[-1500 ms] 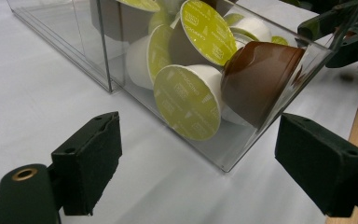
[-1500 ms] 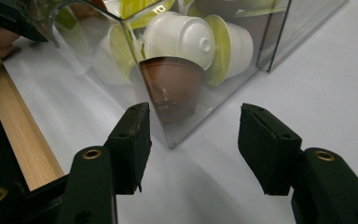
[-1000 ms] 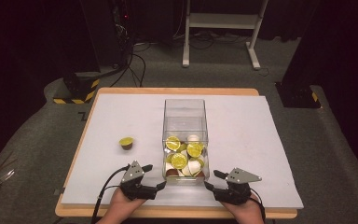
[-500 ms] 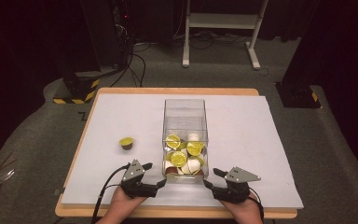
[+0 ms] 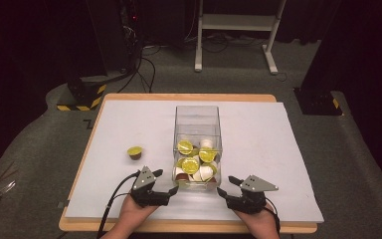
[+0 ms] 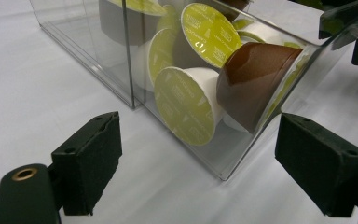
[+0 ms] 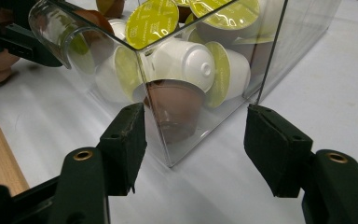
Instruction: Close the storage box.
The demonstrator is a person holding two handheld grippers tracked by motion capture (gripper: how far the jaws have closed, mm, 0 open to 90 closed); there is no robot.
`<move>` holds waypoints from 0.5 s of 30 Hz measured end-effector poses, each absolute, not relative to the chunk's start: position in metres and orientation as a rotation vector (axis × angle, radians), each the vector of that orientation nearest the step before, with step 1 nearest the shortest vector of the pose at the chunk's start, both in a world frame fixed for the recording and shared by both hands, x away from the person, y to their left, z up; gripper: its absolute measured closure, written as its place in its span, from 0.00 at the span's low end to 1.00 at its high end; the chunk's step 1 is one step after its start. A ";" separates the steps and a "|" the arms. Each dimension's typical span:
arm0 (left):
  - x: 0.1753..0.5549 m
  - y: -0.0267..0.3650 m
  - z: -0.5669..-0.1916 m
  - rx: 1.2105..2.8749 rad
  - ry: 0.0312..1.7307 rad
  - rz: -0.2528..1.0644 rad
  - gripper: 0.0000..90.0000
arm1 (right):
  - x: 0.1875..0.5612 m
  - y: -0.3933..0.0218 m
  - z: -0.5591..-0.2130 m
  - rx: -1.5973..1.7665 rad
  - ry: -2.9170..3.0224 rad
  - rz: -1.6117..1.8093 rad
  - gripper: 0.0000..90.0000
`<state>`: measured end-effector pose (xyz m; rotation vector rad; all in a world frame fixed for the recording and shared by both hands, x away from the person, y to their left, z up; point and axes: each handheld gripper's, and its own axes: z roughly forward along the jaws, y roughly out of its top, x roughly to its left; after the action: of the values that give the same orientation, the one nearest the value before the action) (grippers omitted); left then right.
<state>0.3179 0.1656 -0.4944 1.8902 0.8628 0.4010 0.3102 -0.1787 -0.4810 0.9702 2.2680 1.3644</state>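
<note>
A clear plastic box [image 5: 197,115] stands mid-table on the white sheet, with several coffee capsules [image 5: 191,165] with yellow-green lids piled at its near end. One loose capsule [image 5: 135,152] lies to its left. My left gripper [image 5: 166,181] rests near the box's near left corner and is open. In the left gripper view the box corner [image 6: 223,173] sits ahead of the empty gap between the jaws of the left gripper [image 6: 205,168]. My right gripper [image 5: 226,185] is open by the near right corner. In the right gripper view the box edge [image 7: 168,161] stands in front of the right gripper [image 7: 200,151].
The white sheet [image 5: 278,149] covers a wooden table whose front edge [image 5: 189,226] runs just under my hands. Beyond the table are grey carpet, cables, a yellow-and-black striped base [image 5: 82,97] and a white stand [image 5: 236,30].
</note>
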 end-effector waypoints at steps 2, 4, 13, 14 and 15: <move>0.320 0.165 -0.494 1.886 0.868 0.405 0.17 | 0.311 -0.178 -0.481 0.974 2.265 1.364 0.44; 0.322 0.165 -0.493 1.886 0.868 0.412 0.17 | 0.313 -0.177 -0.481 0.981 2.263 1.361 0.44; 0.331 0.160 -0.491 1.886 0.869 0.437 0.17 | 0.323 -0.175 -0.481 1.006 2.248 1.345 0.44; 0.331 0.160 -0.490 1.883 0.870 0.438 0.17 | 0.324 -0.175 -0.481 1.016 2.246 1.349 0.45; 0.333 0.159 -0.490 1.872 0.874 0.437 0.17 | 0.325 -0.175 -0.481 1.020 2.246 1.349 0.45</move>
<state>0.3327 0.1586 -0.4902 1.8725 0.8744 0.4366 0.3246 -0.1745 -0.4811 1.0205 2.2455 1.3487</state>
